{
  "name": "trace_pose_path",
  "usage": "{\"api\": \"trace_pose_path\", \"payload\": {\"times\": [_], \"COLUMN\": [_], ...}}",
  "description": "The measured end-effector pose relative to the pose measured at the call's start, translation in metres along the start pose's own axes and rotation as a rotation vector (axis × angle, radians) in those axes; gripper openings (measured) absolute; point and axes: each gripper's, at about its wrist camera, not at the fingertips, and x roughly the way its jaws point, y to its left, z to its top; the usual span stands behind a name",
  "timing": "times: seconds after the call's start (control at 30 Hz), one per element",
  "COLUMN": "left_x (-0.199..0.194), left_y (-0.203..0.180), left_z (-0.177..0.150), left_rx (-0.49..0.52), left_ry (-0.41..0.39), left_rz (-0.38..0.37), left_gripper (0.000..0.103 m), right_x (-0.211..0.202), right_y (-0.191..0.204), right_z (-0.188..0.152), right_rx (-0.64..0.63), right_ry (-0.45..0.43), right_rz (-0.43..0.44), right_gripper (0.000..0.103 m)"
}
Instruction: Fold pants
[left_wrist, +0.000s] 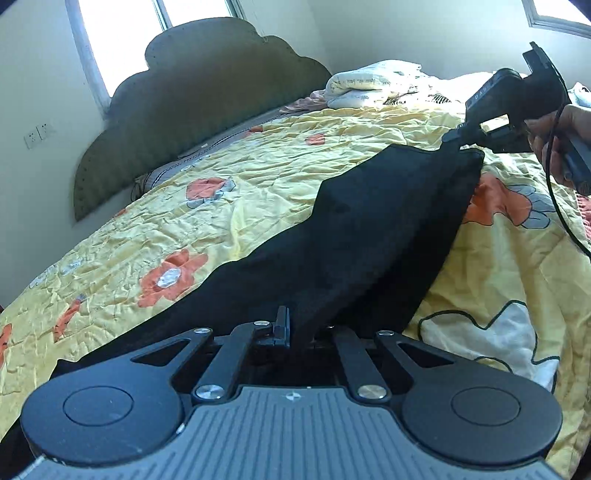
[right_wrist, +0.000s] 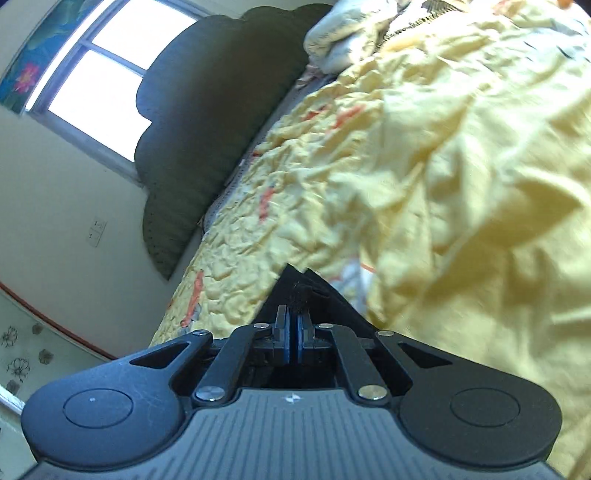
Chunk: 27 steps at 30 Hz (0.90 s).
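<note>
Here, lines run from near to far.
Left gripper: black cloth is being pinched between its closed fingers, right at the near end of the garment.
Black pants: they are being held stretched over the bed, their long axis running from the left gripper away and rightward to the right gripper; the middle is sagging onto the quilt.
Right gripper: a far corner of the pants is being clamped, seen from the left wrist; in its own view the blue pads are being pressed together on a black fabric point.
Key relation: the garment is being spanned between both claws, one end at each, so neither hand is nearer; a fold would probably bring one end toward the other along that axis.
Yellow floral quilt: it is lying crumpled beneath.
Folded bedding: it is resting near the dark green headboard.
Risk: the loose lower layer may be dragged unevenly.
</note>
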Motion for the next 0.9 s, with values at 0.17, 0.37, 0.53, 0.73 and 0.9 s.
{"api": "trace_pose_path", "payload": {"times": [0.17, 0.37, 0.53, 0.73, 0.9], "left_x": [-0.008, 0.012, 0.006, -0.016, -0.036], "left_y": [0.011, -0.014, -0.012, 0.014, 0.068], "left_z": [0.006, -0.007, -0.006, -0.004, -0.003], "left_rx": [-0.011, 0.077, 0.087, -0.026, -0.18], "left_ry": [-0.01, 0.056, 0.057, 0.094, 0.117], "left_rz": [-0.027, 0.0, 0.002, -0.1, -0.136], "left_gripper": [0.006, 0.007, 0.031, 0.047, 0.057], "right_x": [-0.021, -0.012, -0.024, -0.004, 0.056], "right_y": [0.006, 0.014, 0.022, 0.111, 0.181], "right_z": [-0.005, -0.01, -0.012, -0.054, -0.143], "right_rx": [-0.072, -0.229, -0.269, -0.656, -1.008], "right_ry": [-0.035, 0.032, -0.08, 0.004, 0.475], "right_rz": [-0.032, -0.176, -0.266, -0.102, 0.18], "right_gripper": [0.004, 0.005, 0.02, 0.025, 0.025]}}
